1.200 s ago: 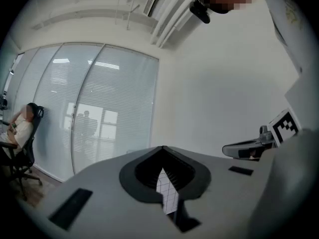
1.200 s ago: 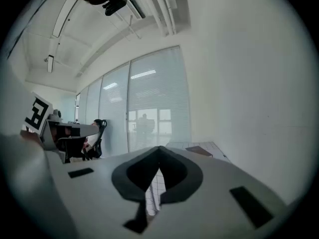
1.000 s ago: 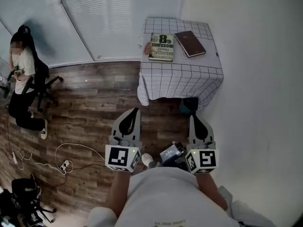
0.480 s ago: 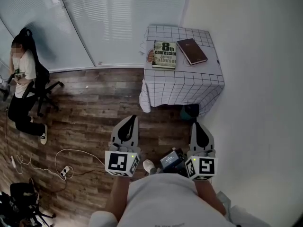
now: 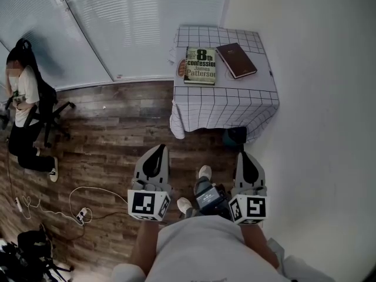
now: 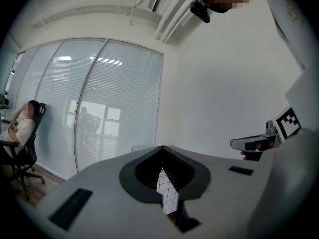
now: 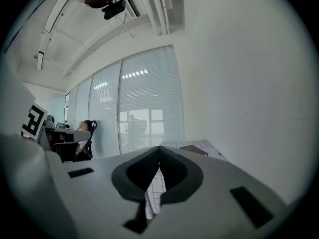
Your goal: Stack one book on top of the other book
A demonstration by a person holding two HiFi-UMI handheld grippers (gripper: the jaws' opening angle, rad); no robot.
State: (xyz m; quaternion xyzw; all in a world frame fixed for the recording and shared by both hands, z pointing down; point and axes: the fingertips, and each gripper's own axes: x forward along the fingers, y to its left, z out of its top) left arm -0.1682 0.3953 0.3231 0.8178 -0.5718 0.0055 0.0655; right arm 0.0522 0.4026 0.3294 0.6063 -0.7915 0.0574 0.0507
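Two books lie side by side on a small table with a checked cloth (image 5: 226, 98) far ahead: a pale "8th confession" paperback (image 5: 200, 65) on the left and a dark brown book (image 5: 236, 60) on the right. My left gripper (image 5: 158, 148) and right gripper (image 5: 244, 155) hang level over the wooden floor, well short of the table. Both are shut with nothing in them. In the left gripper view the tips (image 6: 162, 147) meet and only checked cloth (image 6: 167, 193) shows through the gap. The right gripper view shows its tips (image 7: 159, 147) closed, with the brown book (image 7: 194, 149) beyond.
A person sits on an office chair (image 5: 26, 98) at the far left by the blinds. Cables and a power strip (image 5: 81, 203) lie on the floor to my left. A white wall runs along the right. A dark object (image 5: 237, 136) sits under the table.
The holder's shoe has come forward between the grippers, and the left gripper has shifted slightly forward and lower. Both grippers stay shut; the books have not moved.
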